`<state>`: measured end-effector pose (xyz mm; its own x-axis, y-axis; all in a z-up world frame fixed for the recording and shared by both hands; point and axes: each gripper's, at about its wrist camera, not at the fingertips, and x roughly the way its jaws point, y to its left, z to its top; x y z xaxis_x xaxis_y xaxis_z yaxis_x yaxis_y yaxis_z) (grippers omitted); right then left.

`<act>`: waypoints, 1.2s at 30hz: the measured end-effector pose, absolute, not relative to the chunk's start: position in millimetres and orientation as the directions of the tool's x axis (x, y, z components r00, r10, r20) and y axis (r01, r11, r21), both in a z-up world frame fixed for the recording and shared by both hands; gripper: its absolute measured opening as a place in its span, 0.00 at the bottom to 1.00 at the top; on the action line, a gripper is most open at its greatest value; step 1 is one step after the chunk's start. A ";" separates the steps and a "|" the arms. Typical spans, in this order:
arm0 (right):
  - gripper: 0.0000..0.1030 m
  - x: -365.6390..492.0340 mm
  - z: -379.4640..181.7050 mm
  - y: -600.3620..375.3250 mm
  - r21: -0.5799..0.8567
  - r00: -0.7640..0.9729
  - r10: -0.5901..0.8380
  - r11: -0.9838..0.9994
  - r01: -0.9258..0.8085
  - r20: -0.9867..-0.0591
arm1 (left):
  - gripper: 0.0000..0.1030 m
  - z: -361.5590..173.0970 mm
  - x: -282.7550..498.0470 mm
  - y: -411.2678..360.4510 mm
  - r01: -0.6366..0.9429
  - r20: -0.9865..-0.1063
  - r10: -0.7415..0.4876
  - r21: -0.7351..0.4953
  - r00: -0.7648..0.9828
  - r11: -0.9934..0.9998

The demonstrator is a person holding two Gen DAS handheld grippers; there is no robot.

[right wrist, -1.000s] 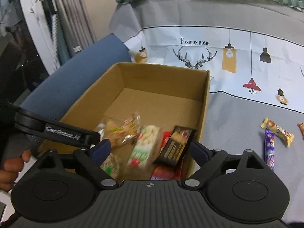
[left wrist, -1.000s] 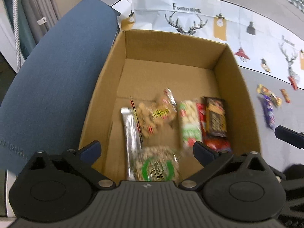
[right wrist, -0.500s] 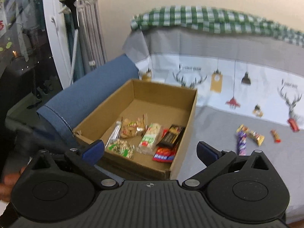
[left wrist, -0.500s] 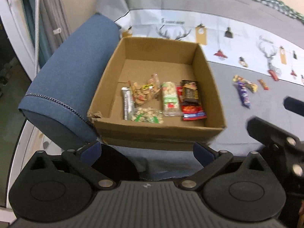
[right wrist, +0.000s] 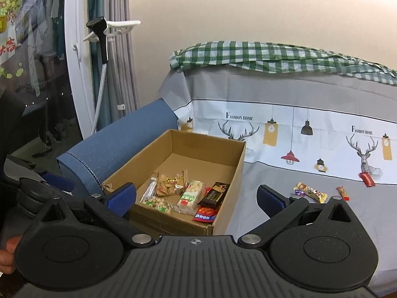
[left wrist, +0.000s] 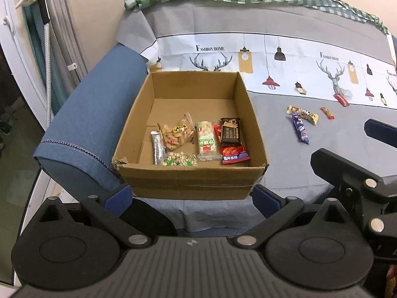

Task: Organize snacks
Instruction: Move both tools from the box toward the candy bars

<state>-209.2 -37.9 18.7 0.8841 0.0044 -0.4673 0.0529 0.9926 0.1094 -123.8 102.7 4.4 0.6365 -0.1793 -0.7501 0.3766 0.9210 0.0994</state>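
An open cardboard box (left wrist: 191, 181) (right wrist: 235, 164) sits on a grey sofa seat. Inside lie several snack packs: a silver bar (left wrist: 156, 146), a clear peanut bag (left wrist: 176, 132), a green-label pack (left wrist: 206, 140), a dark chocolate bar (left wrist: 230, 130) and a red pack (left wrist: 233, 154). Loose snacks lie on the seat to the right: a purple bar (left wrist: 300, 128), a yellow bar (left wrist: 302, 113), a small orange one (left wrist: 327, 113) and a red one (left wrist: 342, 99). My left gripper (left wrist: 191, 200) is open and empty, pulled back in front of the box. My right gripper (right wrist: 196, 200) is open and empty, also back from the box.
A blue sofa armrest (left wrist: 94, 124) runs along the box's left side. A printed cover (left wrist: 273, 57) and a green checked cloth (right wrist: 273, 54) drape the sofa back. Curtains and a white hanger (right wrist: 111, 28) stand at the left.
Both grippers have drawn back and up from over the box. The box and loose snacks now look smaller and farther away. The snacks in the box have not moved.
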 end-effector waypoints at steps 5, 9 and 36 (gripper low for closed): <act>0.99 -214.8 20.4 -38.3 0.117 0.893 0.013 0.992 0.045 -0.451 | 1.00 6.8 -127.8 102.6 0.370 -0.747 -0.170 0.108 0.642 0.923; 0.99 -216.2 19.7 -38.4 0.126 0.895 0.019 0.991 0.042 -0.446 | 1.00 7.8 -128.5 101.8 0.369 -0.746 -0.164 0.116 0.645 0.922; 0.99 -207.9 -19.0 -114.8 0.192 0.872 -0.100 0.958 0.215 -0.479 | 1.00 -20.2 -60.1 -8.7 0.497 -0.843 -0.152 0.150 0.516 0.854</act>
<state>-207.9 -114.8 -19.0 0.8723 -0.0996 -0.4786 0.2148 0.9576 0.1921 -60.1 -8.7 -20.2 0.5157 -0.1518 -0.8432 0.4973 0.8545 0.1503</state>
